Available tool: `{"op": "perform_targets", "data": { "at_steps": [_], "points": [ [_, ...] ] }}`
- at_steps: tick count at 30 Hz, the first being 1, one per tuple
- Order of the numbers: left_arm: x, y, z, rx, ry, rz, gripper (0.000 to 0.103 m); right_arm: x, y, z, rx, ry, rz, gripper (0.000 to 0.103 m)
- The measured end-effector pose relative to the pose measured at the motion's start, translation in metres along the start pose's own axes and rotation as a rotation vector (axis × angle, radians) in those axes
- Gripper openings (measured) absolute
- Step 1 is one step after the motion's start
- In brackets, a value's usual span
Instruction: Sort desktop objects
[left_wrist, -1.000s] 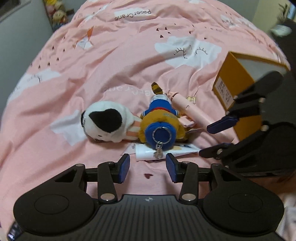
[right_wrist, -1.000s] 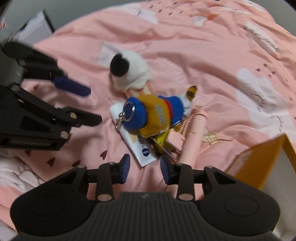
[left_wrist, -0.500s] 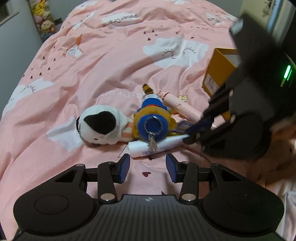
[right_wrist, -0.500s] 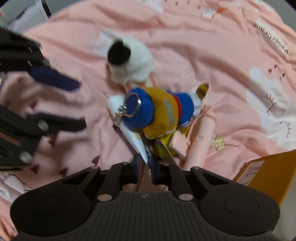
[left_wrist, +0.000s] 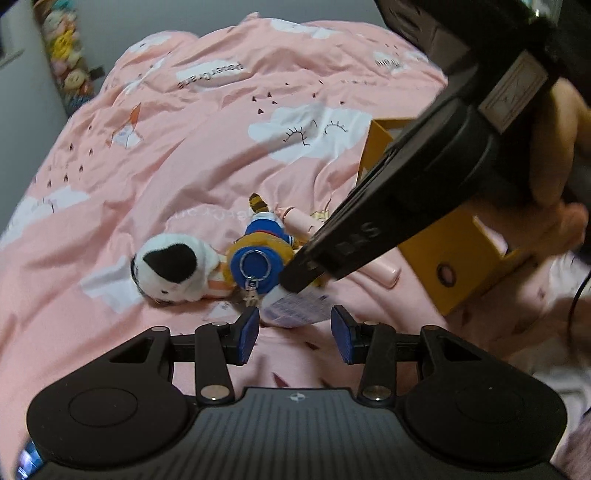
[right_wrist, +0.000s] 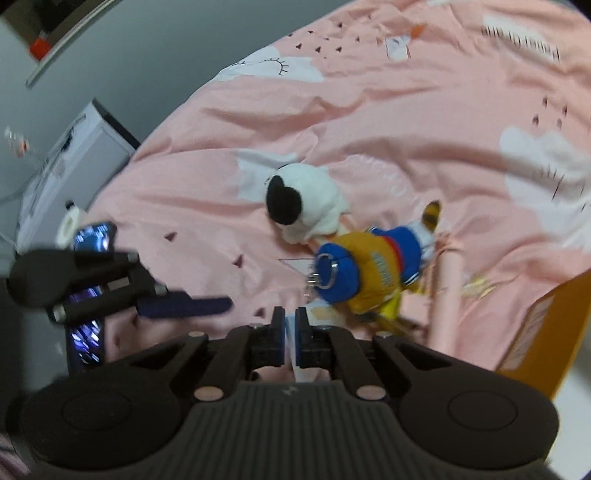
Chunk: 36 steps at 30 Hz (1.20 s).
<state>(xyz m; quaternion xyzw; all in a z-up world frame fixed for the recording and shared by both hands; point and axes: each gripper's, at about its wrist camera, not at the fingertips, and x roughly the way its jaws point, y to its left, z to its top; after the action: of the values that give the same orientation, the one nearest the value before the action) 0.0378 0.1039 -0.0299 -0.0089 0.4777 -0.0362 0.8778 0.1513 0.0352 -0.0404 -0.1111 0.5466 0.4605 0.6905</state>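
Note:
A white tube (left_wrist: 295, 305) hangs from my right gripper (right_wrist: 291, 330), which is shut on its flat end and holds it above the pink bedspread (left_wrist: 207, 155). In the left wrist view the right gripper (left_wrist: 306, 269) reaches in from the upper right. My left gripper (left_wrist: 294, 330) is open and empty just below the tube. A blue and yellow plush keychain (left_wrist: 258, 254) (right_wrist: 373, 273), a black and white plush (left_wrist: 173, 266) (right_wrist: 303, 203) and a pink cylinder (left_wrist: 369, 266) (right_wrist: 448, 291) lie together on the spread.
An open yellow box (left_wrist: 443, 254) (right_wrist: 546, 332) stands right of the pile. A shelf of small toys (left_wrist: 70, 74) stands at the far left. A white cabinet (right_wrist: 66, 170) stands beyond the bed's edge. My left gripper (right_wrist: 188, 306) shows at the left of the right wrist view.
My right gripper closed on the tube's end and has lifted it away from under the keychain plush. My left gripper stayed open and drew back a little.

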Motion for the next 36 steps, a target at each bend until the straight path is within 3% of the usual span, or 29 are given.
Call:
{"op": "perform_targets", "data": {
  "at_steps": [5,8,10,14,16,19,23,27,30,36],
  "points": [
    [0.002,0.006,0.001,-0.161,-0.008,-0.074,0.050,0.005,0.004,0.000,0.043,-0.016,0.010,0.006],
    [0.011,0.009,0.003,-0.240,0.014,-0.060,0.046,0.007,0.006,-0.003,0.052,-0.019,0.020,0.007],
    [0.017,0.013,0.004,-0.282,0.027,-0.051,0.024,0.007,0.007,-0.005,0.044,-0.028,0.000,0.006],
    [0.022,0.019,0.003,-0.313,0.036,-0.066,0.010,0.003,-0.003,-0.006,0.061,-0.018,0.021,0.011],
    [0.020,0.019,0.003,-0.296,0.024,-0.028,0.004,-0.001,-0.010,-0.007,0.059,-0.027,-0.001,0.012],
    [0.017,0.025,0.004,-0.279,0.010,0.037,0.002,-0.004,-0.021,-0.009,0.048,-0.026,-0.061,0.013],
    [0.018,0.033,0.007,-0.297,0.006,0.005,0.002,0.011,-0.031,-0.013,0.034,0.028,-0.114,0.013],
    [0.011,0.014,0.007,-0.155,-0.044,-0.033,0.006,0.020,-0.035,-0.016,0.030,0.047,-0.143,0.013],
    [0.006,-0.007,0.005,0.004,-0.071,-0.025,0.023,0.020,-0.039,-0.014,0.063,0.050,-0.134,0.013],
    [0.004,-0.042,-0.006,0.273,-0.085,-0.009,0.045,0.016,-0.037,-0.011,0.063,0.038,-0.148,0.013]
  ]
}}
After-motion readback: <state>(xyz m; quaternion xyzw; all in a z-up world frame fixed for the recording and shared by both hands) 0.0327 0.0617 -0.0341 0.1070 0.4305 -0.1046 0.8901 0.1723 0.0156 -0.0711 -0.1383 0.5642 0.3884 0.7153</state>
